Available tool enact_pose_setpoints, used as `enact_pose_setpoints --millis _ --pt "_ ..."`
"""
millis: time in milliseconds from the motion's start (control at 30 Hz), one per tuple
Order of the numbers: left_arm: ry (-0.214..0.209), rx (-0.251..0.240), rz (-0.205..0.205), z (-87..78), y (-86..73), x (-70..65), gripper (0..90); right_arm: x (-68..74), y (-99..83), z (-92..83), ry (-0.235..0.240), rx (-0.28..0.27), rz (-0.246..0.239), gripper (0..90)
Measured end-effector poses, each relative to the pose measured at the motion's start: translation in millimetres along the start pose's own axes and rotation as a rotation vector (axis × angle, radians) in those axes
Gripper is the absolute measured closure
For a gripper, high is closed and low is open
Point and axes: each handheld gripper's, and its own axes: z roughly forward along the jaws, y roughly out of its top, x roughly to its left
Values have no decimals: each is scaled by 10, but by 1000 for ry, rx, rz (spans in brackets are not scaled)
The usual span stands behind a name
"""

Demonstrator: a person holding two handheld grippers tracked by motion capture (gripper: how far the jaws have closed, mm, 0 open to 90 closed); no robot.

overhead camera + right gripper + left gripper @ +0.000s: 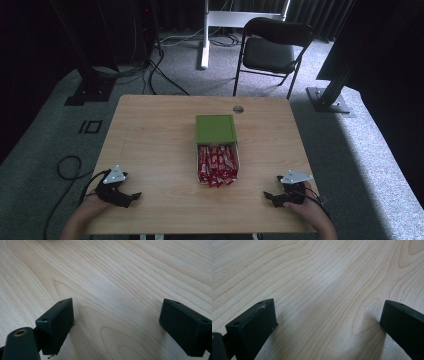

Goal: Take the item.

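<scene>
We rest both grippers, left (131,197) and right (270,197), jaws apart and empty, at the table's (150,135) near corners; the snack box (218,162) sits mid-table, lid (215,128) slid back for access.

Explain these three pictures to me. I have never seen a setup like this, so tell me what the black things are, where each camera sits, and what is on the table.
No robot here: a person sits at a wooden table and holds one hand tool in each hand. Each tool ends in two-jawed tongs. The high view looks down from above the person: the left tongs sit near the table's near left corner, the right tongs near its near right corner. The two close-ups come from cameras mounted on the tools; the black blocks are the jaws, standing wide apart over bare wood. Both tongs are open and hold nothing. In the middle of the table lies an open box of red wrapped bars, with its green lid at the far end.
</scene>
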Motion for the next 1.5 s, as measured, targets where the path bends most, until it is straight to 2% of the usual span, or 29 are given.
enact_pose_setpoints --millis 433,867,1100,1333,1367,1500 --pt "0 0 0 0 0 0 15 0 0 0 0 0 0 123" --pt "0 1 1 -1 0 1 15 68 62 31 -30 -3 63 143" --pt "0 2 1 -1 0 1 15 76 178 -31 -49 -63 107 143" --pt "0 0 -1 0 0 0 15 107 359 -158 -73 -126 120 143" --pt "0 0 -1 0 0 0 15 128 436 -215 -85 -152 123 144" --pt "0 0 -1 0 0 0 15 154 549 -290 -96 -182 115 144"
